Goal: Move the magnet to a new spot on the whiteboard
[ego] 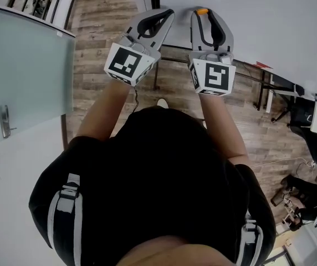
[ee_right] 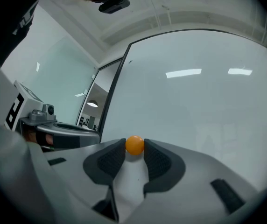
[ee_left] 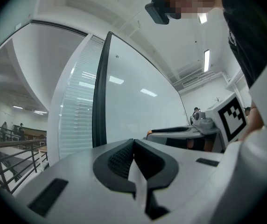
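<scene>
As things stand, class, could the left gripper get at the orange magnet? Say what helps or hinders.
Probably not: the orange magnet is at the whiteboard, clamped between the pads of the right gripper, which cover both its sides. The left gripper is alongside, jaws together.

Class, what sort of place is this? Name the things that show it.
Probably an office or workroom: a large whiteboard, a frosted glass door, and ceiling strip lights.

One orange magnet (ee_right: 134, 144), one whiteboard (ee_right: 194, 101), one glass door (ego: 25, 65), two handheld tools: left tongs (ego: 168, 13), right tongs (ego: 205, 13).
</scene>
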Demonstrator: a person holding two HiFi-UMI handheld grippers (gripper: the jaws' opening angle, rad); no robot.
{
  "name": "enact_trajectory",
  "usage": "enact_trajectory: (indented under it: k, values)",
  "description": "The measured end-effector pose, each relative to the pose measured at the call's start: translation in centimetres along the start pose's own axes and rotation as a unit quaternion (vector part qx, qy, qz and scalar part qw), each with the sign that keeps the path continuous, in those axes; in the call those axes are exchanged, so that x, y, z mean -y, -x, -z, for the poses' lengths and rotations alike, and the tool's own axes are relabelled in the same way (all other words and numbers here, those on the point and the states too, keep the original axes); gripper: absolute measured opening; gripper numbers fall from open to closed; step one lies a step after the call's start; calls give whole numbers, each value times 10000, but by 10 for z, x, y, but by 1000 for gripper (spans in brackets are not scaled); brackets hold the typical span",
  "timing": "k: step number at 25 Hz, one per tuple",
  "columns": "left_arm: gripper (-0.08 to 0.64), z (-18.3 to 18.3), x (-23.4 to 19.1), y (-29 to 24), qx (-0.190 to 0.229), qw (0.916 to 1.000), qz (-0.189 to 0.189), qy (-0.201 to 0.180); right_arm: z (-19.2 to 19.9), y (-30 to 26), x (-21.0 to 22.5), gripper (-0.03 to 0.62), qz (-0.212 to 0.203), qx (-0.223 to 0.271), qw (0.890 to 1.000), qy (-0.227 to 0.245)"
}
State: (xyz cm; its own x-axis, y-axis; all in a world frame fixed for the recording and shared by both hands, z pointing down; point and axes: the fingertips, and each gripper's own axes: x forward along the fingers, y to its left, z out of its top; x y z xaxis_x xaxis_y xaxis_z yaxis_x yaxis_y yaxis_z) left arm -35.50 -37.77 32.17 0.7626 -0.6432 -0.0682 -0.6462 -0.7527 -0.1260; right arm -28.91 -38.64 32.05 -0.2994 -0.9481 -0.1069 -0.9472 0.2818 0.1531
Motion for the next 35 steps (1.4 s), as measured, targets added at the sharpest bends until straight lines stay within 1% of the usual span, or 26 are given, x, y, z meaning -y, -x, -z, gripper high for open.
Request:
enact_trajectory:
  k: [2, 6, 10, 15, 19, 23, 26, 28, 32, 35]
  values:
    - [5, 1, -1, -1, 30, 10000, 48, 29, 2, -5, -1, 120, 50, 2, 9999, 112]
    - [5, 2, 0, -6, 80, 9998, 176, 48, 3, -11, -3, 120, 212, -13, 9985, 506]
    - [5, 5, -1, -9, 62, 9997, 207, 76, -1, -13, -6, 121, 408, 141, 9962, 762]
    - [5, 5, 0, -17, 72, 9996, 258, 68, 1, -15, -4, 121, 590, 137, 9930, 1017]
    - [5, 6, -1, -18, 60, 9996, 245, 91, 4, -15, -4, 122, 760, 34, 9893, 1246]
    - [5, 6, -3, -15, 37, 9997, 225, 23, 4, -15, -6, 123, 909, 32, 9879, 1258]
    - [5, 6, -6, -12, 42, 9998, 196, 11, 3, -15, -9, 133, 926, 34, 9879, 1247]
    - [5, 7, -6, -11, 21, 9999, 167, 21, 3, -15, -11, 144, 907, 55, 9886, 1197]
    - [5, 8, -5, -9, 8, 9999, 144, 14, 3, -13, -12, 144, 825, 81, 9912, 1035]
    - [5, 5, -3, -8, 20, 9999, 111, 0, 1, -12, -12, 160, 646, 100, 9947, 795]
